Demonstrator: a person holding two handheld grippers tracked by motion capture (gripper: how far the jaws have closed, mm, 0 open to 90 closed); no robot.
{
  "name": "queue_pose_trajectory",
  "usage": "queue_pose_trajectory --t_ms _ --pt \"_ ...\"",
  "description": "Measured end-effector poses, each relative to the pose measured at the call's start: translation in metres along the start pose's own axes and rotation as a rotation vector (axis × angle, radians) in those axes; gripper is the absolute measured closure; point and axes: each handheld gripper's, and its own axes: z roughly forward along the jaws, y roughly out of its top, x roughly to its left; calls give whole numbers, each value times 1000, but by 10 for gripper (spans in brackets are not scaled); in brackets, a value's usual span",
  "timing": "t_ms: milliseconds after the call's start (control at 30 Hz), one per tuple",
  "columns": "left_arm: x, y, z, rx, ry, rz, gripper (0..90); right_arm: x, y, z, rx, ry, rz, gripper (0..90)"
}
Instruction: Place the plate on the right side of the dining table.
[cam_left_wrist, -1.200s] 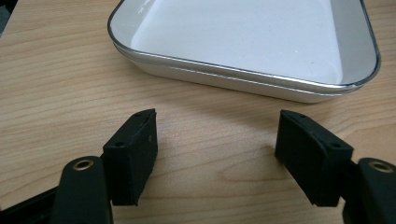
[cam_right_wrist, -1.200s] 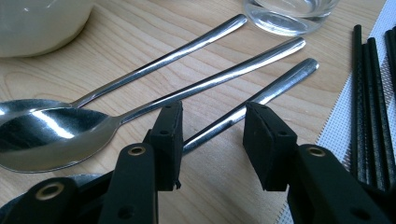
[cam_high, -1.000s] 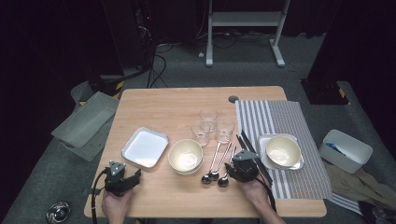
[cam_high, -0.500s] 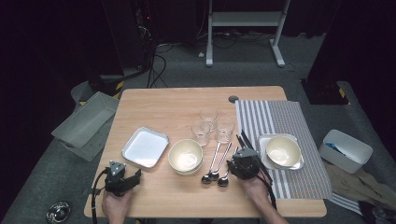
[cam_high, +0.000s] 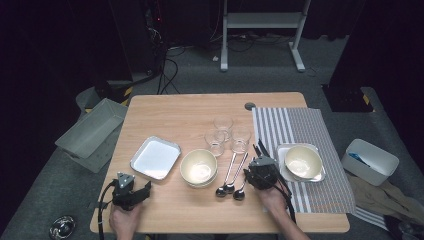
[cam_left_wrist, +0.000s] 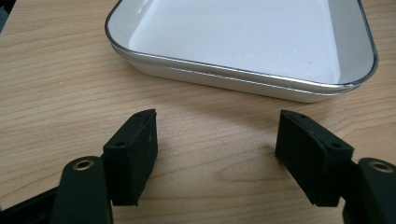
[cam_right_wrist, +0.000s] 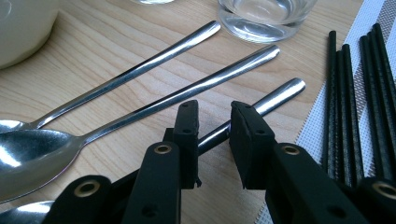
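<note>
At the bottom of the high view, a person's two hands each hold a pair of tongs over a pale wooden worktop (cam_high: 180, 112). The left tongs (cam_high: 131, 190) sit at the lower left, spread wide with nothing between them, just short of a shallow white rectangular tray (cam_left_wrist: 243, 42) with a metal rim.

The right tongs (cam_right_wrist: 212, 140), lower centre-right in the high view, have just been closing around the handle of a steel spoon (cam_right_wrist: 275, 98). In the right gripper view the handle runs through the narrow gap between the pads. A sliver of space seems to remain on each side, so they look released rather than clenched on it.

This spoon is the rightmost of three lying side by side, bowls toward the person and handles pointing up the frame. The middle spoon (cam_right_wrist: 187, 91) and the left spoon (cam_right_wrist: 140, 67) lie close beside it. To the right, black chopsticks (cam_right_wrist: 355, 93) rest at the edge of a striped placemat (cam_high: 300, 125).

The spoon looks light, rigid and polished, so it is probably slippery. The slim handle, taken near mid-length as the pads now stand, should keep it balanced.

Farther up are a cream bowl (cam_high: 199, 167), three clear glasses (cam_high: 223, 122), and another bowl (cam_high: 303, 161) on the placemat.
</note>
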Motion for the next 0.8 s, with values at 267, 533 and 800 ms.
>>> queue_pose_trajectory --t_ms 267,533,800 --pt "0 0 0 0 0 0 299 -1 0 1 -5 -4 -3 747" --pt "0 0 0 1 0 1 298 -4 2 3 -10 -18 12 761" --pt "0 0 0 1 -1 3 297 -7 7 7 2 -34 30 787"
